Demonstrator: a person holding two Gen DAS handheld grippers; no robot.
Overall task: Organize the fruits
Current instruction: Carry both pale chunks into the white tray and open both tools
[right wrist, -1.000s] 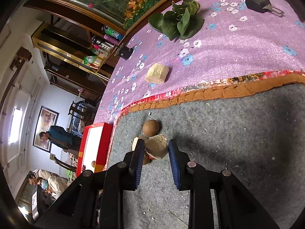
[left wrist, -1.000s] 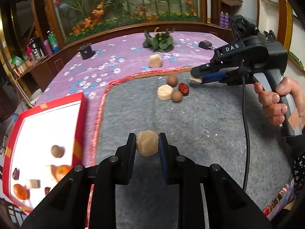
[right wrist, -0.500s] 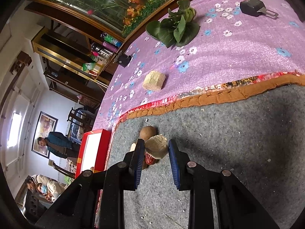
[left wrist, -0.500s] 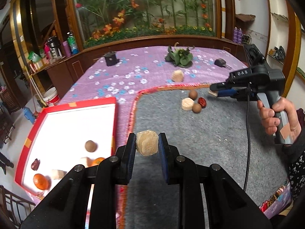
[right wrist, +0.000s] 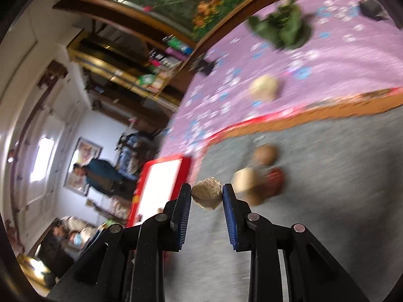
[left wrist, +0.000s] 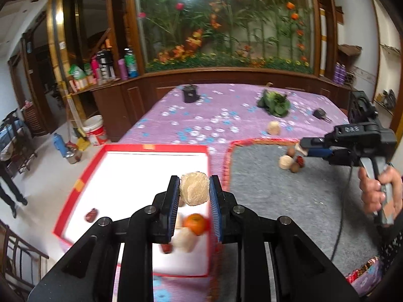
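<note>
Swinging over from the gray mat, the left gripper had its tan chunk clenched above the red box, drop-off looked next.

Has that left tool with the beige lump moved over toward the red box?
Yes. The left tool and its beige lump went from above the grey mat to over the red box.

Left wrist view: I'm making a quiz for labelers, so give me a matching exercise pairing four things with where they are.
Things:
1. orange fruit
2. leafy greens
3. tan chunk
4. brown nut

Places:
A. on the grey mat
B. in the red tray
C. between the left gripper pads
D. on the purple flowered cloth

Pairs: 1-B, 2-D, 3-C, 4-A
</note>
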